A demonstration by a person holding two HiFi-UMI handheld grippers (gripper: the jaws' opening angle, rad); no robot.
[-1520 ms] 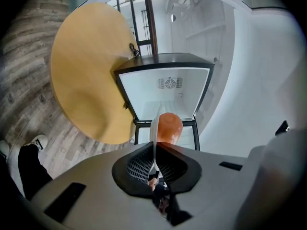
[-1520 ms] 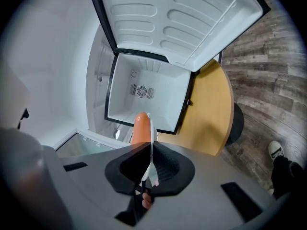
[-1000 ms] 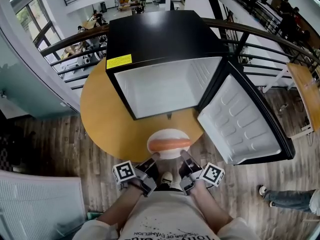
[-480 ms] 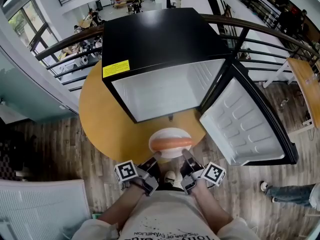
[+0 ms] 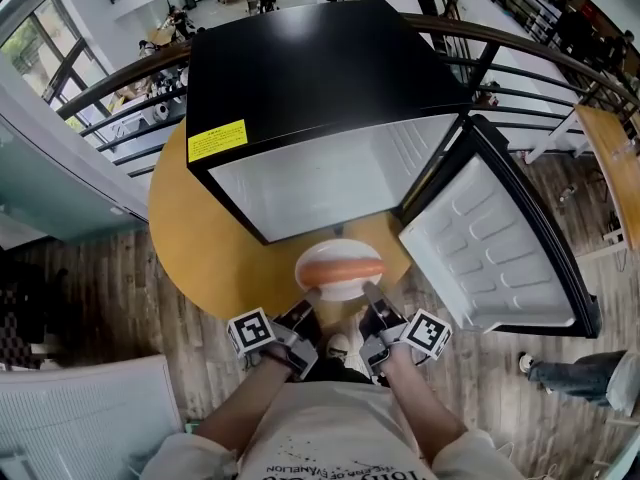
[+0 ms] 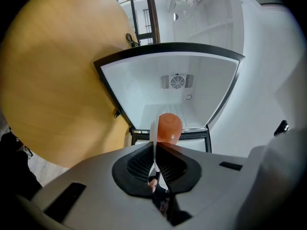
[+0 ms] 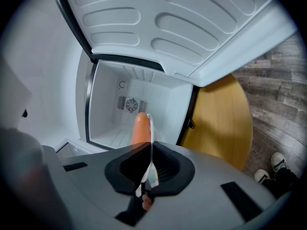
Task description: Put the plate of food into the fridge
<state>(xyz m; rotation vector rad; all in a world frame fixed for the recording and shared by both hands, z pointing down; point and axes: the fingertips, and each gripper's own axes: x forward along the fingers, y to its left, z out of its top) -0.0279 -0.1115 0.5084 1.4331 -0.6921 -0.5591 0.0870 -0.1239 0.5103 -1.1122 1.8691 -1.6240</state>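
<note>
Head view: oval white plate (image 5: 334, 291), perhaps sausage (image 5: 341, 268)

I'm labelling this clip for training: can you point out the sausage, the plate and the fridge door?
sausage (image 5: 340, 268), head view, middle of its length.
plate (image 5: 340, 248), head view, bare far rim beyond the sausage.
fridge door (image 5: 490, 253), head view, white inner liner of the open door.
</note>
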